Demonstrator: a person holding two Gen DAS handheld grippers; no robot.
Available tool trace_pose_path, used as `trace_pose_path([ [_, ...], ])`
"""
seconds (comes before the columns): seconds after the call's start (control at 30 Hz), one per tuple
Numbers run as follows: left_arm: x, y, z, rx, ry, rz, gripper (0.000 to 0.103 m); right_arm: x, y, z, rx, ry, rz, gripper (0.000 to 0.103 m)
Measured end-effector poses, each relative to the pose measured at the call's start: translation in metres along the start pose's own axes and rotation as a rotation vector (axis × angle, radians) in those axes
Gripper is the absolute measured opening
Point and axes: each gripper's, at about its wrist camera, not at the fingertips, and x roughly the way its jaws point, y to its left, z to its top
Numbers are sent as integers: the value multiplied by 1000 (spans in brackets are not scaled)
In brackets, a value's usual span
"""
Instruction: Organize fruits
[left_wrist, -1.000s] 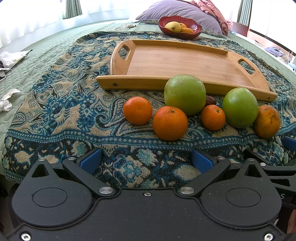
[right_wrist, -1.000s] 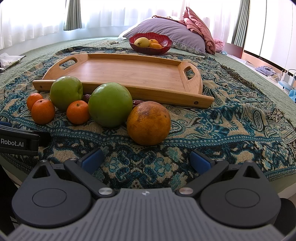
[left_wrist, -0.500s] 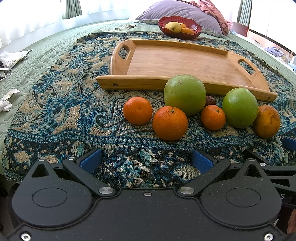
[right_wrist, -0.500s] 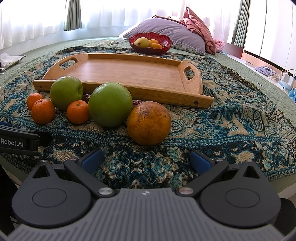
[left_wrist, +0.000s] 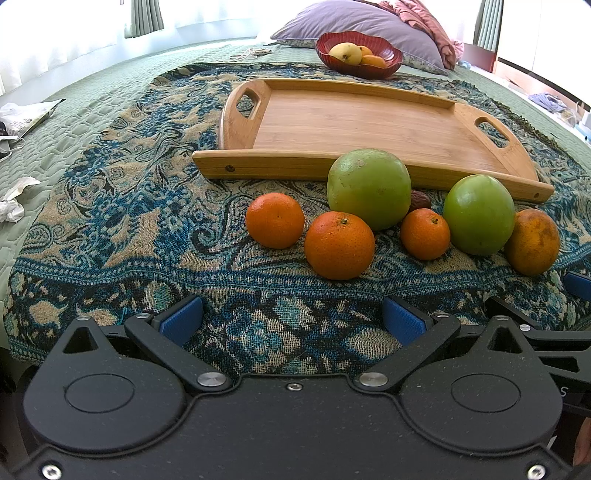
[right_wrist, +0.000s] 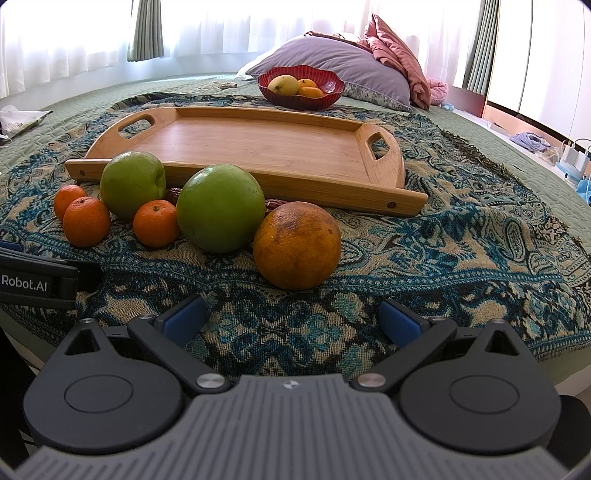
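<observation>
- The right tongs (right_wrist: 291, 319) stand wide and hold nothing; the dull round orange fruit (right_wrist: 297, 244) lies just ahead, slightly left.
- The left tongs (left_wrist: 291, 319) are also wide; the fruits lie far-right of them.
- The empty bamboo tray (right_wrist: 258, 147) waits behind.

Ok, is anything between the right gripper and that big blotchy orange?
Nothing visible. The right gripper is open, with only bare patterned cloth between it and the blotchy orange.
</observation>
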Motion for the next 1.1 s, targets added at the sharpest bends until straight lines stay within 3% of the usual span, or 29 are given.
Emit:
trace_pose_path([
  [0.67,-7,3,1,16,-44,-25,102,-2,-2,3,38,-9,-2,103],
  [1.0,-25,5,3,-5,-138,-95,65,-15,-7,6,60,-122,16,94],
  [1.1,-28,6,3,-27,-171,-126,61,-20,-8,6,50,-165,22,87],
])
